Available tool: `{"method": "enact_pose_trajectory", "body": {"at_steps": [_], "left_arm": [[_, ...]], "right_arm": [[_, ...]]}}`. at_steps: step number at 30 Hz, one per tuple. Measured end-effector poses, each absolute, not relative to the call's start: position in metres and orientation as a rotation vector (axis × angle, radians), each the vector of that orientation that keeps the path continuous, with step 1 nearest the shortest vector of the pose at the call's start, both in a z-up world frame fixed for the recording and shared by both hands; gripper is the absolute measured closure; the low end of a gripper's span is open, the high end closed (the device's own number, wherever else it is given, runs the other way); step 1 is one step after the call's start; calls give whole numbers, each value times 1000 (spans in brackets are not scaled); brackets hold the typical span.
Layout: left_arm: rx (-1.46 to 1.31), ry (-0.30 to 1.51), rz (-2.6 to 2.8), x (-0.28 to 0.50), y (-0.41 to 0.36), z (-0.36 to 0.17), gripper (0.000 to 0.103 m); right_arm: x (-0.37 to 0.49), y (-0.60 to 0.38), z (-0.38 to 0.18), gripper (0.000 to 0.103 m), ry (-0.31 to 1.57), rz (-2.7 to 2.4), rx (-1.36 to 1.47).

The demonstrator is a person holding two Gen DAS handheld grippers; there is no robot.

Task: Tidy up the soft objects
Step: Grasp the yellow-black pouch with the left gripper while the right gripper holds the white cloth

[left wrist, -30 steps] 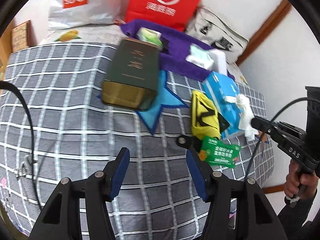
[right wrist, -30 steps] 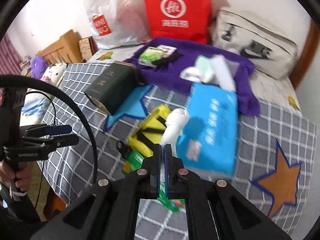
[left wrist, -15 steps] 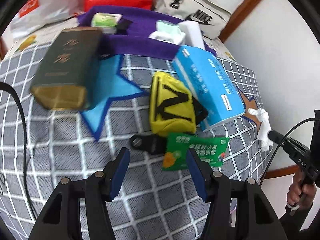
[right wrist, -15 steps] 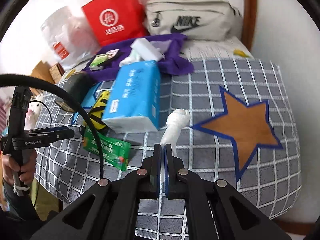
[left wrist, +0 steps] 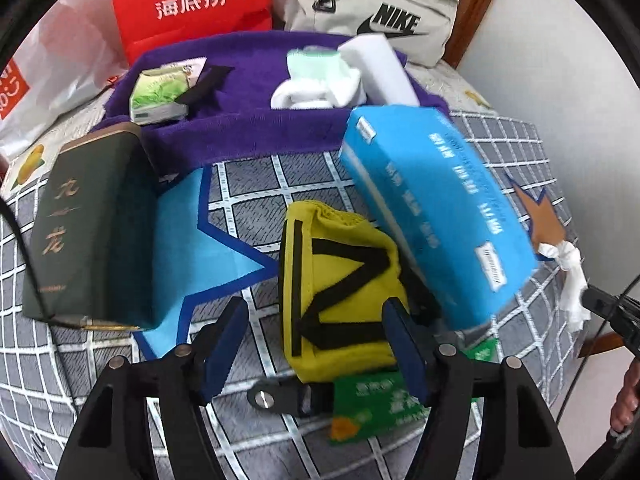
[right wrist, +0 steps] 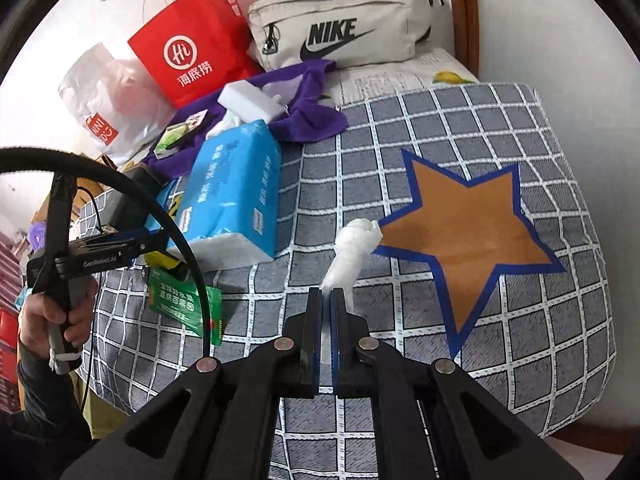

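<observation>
My left gripper (left wrist: 316,312) is open, its blue pads on either side of a yellow pouch with black straps (left wrist: 340,280) lying on the checked bedspread (left wrist: 256,208). A blue tissue pack (left wrist: 436,216) lies just right of the pouch. My right gripper (right wrist: 328,294) is shut on a twisted white tissue (right wrist: 352,252) and holds it above the bedspread beside the orange star patch (right wrist: 464,232). The tissue also shows at the right edge of the left wrist view (left wrist: 572,280). A green packet (left wrist: 376,404) lies under the pouch's near end.
A dark green box (left wrist: 88,224) lies left of the pouch. A purple towel (left wrist: 248,120) behind holds a green packet, white socks and a white block. A red bag (right wrist: 188,40), a white plastic bag (right wrist: 108,96) and a Nike bag (right wrist: 340,24) stand at the back.
My left gripper has moved forward and right until its open pads flank the yellow pouch. My right gripper has carried the tissue right, away from the blue pack toward the orange star.
</observation>
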State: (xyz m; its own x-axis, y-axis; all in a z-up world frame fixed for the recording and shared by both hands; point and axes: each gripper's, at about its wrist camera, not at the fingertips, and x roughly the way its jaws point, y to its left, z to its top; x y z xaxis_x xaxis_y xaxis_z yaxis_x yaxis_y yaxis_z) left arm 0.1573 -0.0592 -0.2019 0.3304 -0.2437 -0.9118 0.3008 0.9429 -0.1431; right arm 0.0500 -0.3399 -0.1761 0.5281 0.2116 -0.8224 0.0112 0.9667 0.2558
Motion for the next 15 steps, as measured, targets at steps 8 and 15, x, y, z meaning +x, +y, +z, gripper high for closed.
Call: {"method": "enact_pose_trajectory", "body": {"at_steps": [8, 15], "left_arm": [[49, 1192, -404, 162, -59, -208, 86], [-7, 1149, -432, 159, -41, -182, 89]], "right_arm": [[59, -337, -181, 98, 1022, 142, 246], [72, -330, -175, 98, 1011, 161, 229]]}}
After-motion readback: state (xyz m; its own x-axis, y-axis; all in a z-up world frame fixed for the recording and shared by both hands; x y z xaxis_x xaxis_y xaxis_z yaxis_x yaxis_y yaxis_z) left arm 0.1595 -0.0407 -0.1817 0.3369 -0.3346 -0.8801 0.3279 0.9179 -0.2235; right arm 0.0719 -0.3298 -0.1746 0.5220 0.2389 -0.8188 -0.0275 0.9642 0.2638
